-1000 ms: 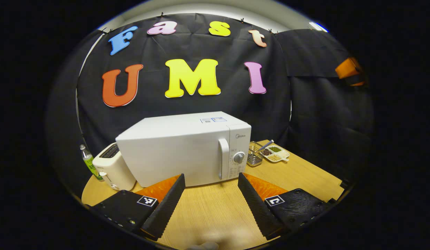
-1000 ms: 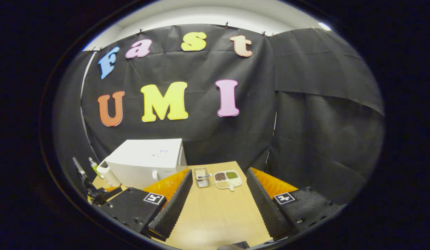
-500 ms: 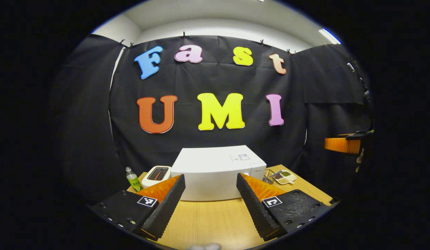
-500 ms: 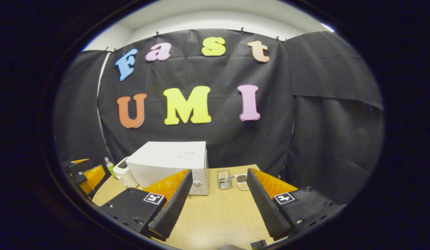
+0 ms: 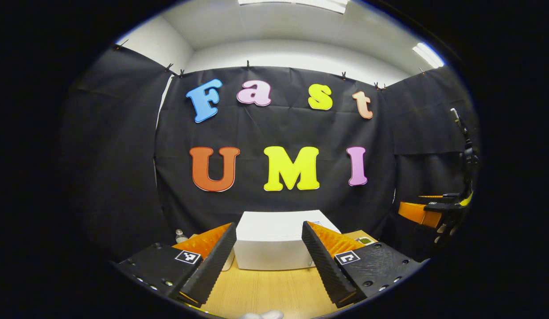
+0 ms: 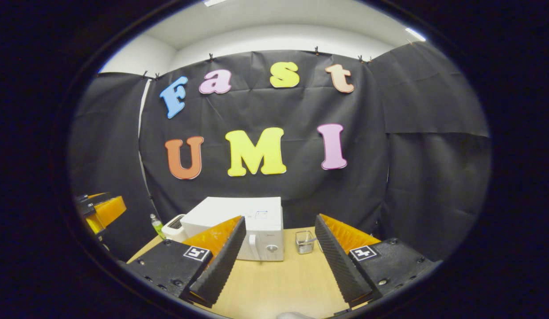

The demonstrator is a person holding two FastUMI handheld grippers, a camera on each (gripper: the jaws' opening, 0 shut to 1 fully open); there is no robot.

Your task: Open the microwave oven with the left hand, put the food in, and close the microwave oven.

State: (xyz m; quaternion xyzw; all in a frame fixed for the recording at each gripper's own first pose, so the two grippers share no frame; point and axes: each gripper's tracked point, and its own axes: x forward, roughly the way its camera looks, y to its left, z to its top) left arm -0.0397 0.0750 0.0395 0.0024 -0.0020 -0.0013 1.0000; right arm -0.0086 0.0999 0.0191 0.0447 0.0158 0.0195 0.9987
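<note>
I see the left gripper [image 5: 269, 259] with jaws spread wide and empty. The microwave oven [image 5: 274, 241] sits on the wooden table [image 5: 265, 290], well beyond the tips, framed between them, door closed. My right gripper [image 6: 276, 254] is likewise wide and empty; there the microwave oven [image 6: 245, 221] lies left of centre, behind the left finger.

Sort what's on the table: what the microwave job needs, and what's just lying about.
Needed: microwave, door shut; food tray, barely visible; left gripper, open.
Lying about: toaster, bottle, wire basket; right gripper, open and idle.
</note>
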